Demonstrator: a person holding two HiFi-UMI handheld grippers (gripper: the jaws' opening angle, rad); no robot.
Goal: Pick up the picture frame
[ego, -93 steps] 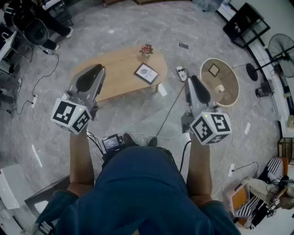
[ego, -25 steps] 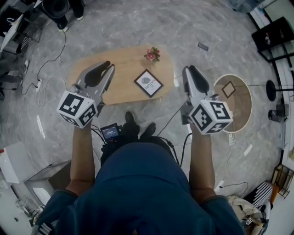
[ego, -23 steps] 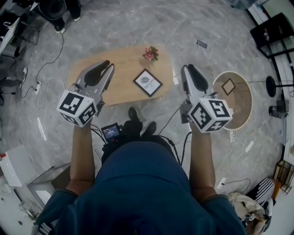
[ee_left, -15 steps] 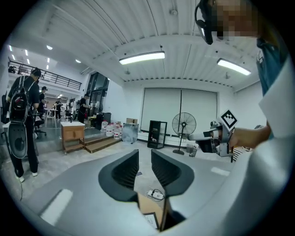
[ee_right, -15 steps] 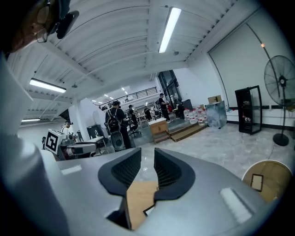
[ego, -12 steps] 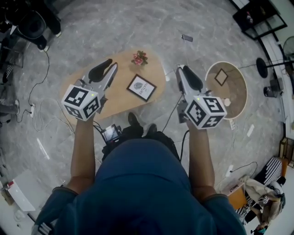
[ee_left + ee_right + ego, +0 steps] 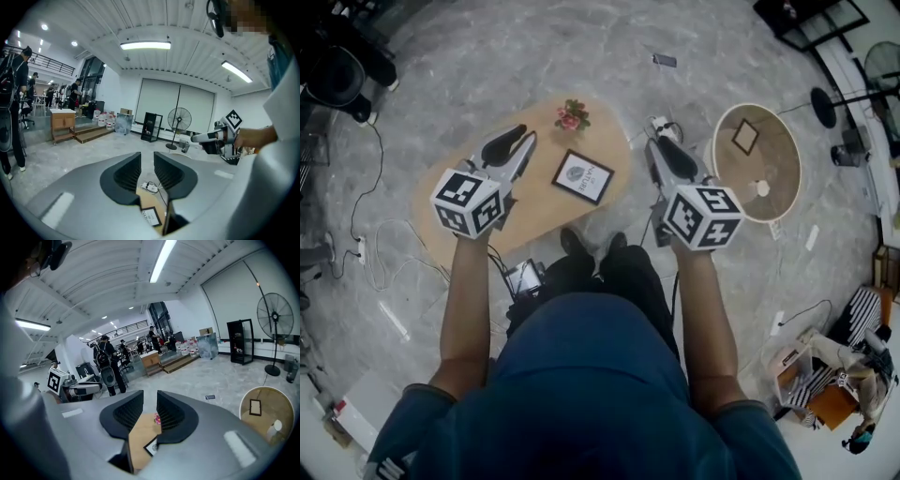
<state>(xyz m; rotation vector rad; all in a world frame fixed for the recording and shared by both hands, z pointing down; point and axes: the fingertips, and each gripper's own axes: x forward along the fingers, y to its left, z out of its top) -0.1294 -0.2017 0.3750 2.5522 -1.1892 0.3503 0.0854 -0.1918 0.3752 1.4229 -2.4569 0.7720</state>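
A big open hall, more a lab or studio than a home. The ribbed white ceiling carries long strip lights, and a railed gallery runs high along one wall. The polished grey stone floor spreads wide round a low oval table, with a power strip lying just beside it. Well beyond the table stand a pedestal fan, a black shelf, water jugs and a wooden cabinet, and people stand among equipment.
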